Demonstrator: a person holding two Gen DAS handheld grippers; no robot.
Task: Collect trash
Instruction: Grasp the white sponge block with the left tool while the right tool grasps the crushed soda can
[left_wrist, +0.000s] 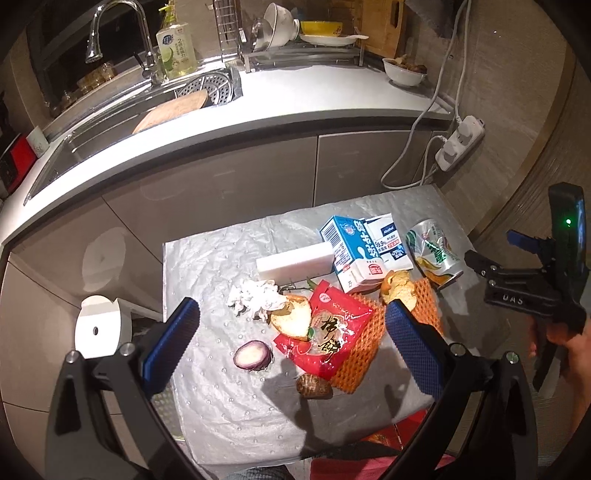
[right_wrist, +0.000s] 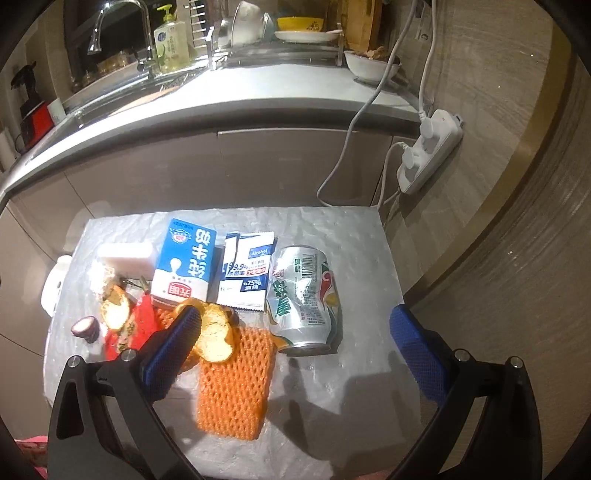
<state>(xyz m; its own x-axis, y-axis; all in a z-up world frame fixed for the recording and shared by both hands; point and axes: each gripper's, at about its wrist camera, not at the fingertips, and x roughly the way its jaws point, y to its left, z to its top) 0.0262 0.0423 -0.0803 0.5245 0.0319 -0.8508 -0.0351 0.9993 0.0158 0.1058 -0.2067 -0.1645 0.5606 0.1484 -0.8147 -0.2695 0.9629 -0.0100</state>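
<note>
Grippers both hang wide open and empty: the left gripper (left_wrist: 291, 332) above the red snack wrapper (left_wrist: 325, 334) at frame centre, the right gripper (right_wrist: 295, 336) over the dented can (right_wrist: 304, 295) lying on its side. Trash crowds the silver-covered counter (right_wrist: 351, 406) mid-frame. Closing on the can's rounded side could roll it into the orange foam net (right_wrist: 234, 384).

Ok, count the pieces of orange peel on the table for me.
2. One orange peel lies beside the red wrapper, near the crumpled tissue. The other peel sits on the orange foam net below the milk carton. More could be hidden.
</note>
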